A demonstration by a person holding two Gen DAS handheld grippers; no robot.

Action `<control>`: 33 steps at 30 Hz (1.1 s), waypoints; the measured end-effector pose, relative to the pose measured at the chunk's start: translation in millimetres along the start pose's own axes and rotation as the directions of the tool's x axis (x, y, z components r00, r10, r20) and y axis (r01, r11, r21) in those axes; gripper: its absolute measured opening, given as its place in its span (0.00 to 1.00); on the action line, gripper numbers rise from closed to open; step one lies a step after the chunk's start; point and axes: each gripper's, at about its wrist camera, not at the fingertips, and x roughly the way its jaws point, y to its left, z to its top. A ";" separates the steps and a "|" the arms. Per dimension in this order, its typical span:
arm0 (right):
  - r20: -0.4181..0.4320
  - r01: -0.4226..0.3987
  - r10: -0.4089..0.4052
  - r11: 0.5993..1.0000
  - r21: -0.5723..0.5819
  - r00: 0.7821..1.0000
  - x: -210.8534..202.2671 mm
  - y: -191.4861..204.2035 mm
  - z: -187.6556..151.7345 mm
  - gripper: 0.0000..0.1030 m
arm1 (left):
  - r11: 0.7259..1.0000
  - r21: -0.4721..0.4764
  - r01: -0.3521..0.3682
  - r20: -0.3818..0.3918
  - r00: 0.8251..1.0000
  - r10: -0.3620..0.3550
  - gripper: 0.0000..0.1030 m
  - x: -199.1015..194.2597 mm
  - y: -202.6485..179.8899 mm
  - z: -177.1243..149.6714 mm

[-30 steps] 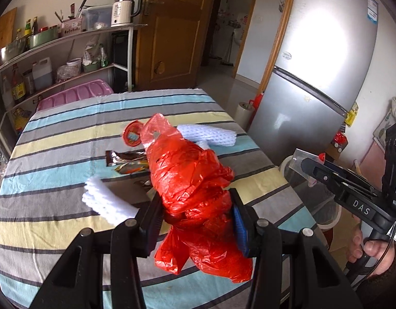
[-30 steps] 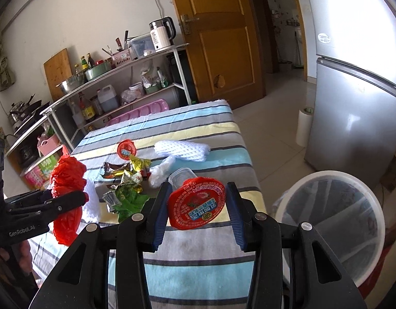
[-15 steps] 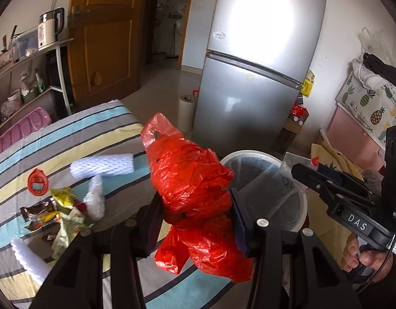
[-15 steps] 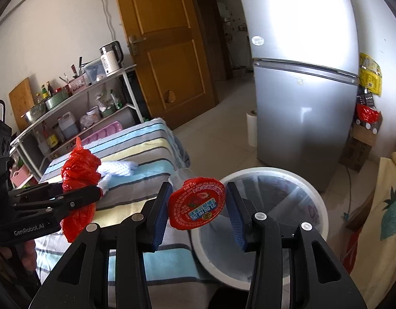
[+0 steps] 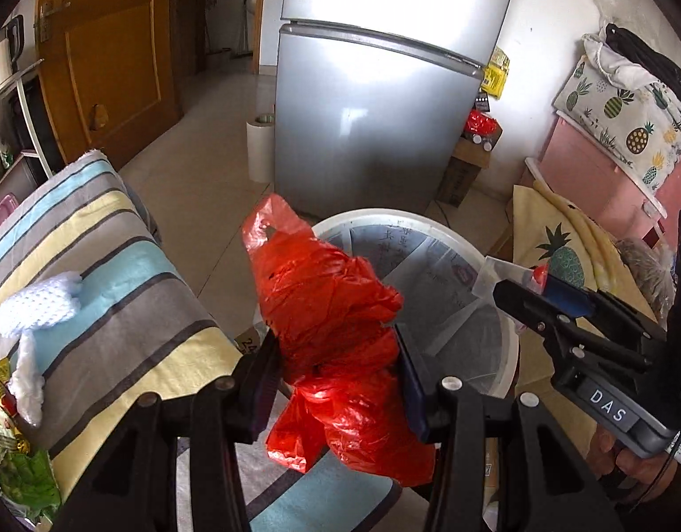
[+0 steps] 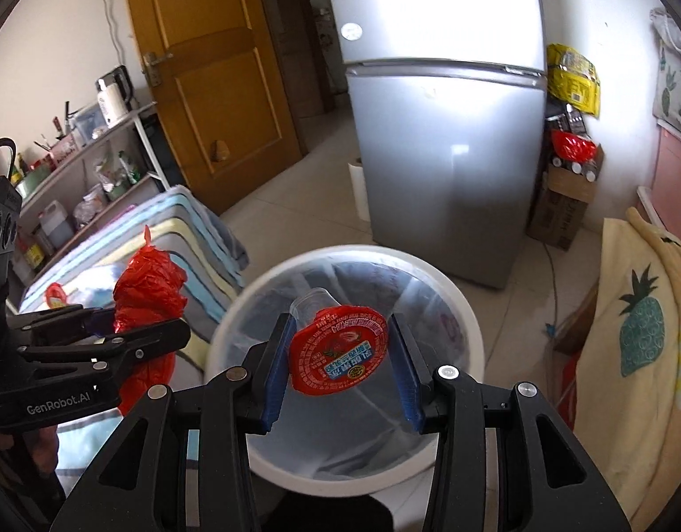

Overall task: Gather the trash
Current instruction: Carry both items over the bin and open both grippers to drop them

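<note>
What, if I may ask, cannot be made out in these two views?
- Left wrist: the bin's near rim, hidden behind the red bag in the left gripper.
- Right wrist: the bin's bottom, behind the lidded cup in the right gripper.
- Lid print: too small to read.

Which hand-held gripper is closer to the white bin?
Right. The right hand-held gripper holds its red-lidded cup over the bin opening. The left hand-held gripper, with the red bag, is over the table edge beside it.
</note>
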 end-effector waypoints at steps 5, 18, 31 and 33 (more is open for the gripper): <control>-0.048 0.030 -0.029 1.000 0.008 0.998 19.3 -13.2 -6.7 0.43 | 1.000 0.016 -0.014 -0.043 0.999 0.015 0.48 20.9 -6.8 -1.2; -0.097 0.088 -0.086 0.996 0.006 0.992 45.5 -28.3 -18.8 0.45 | 0.999 0.028 -0.045 -0.067 0.997 0.046 0.60 39.8 -11.1 -1.0; -0.038 0.092 -0.091 0.996 0.017 0.995 23.2 -18.5 -11.1 0.55 | 0.998 -0.012 -0.057 0.007 0.998 0.057 0.70 7.2 0.1 -2.4; -0.022 0.086 -0.085 0.996 0.017 0.996 18.4 -15.1 -10.2 0.55 | 0.997 -0.021 -0.075 0.026 0.997 0.076 0.70 -2.2 4.5 -5.0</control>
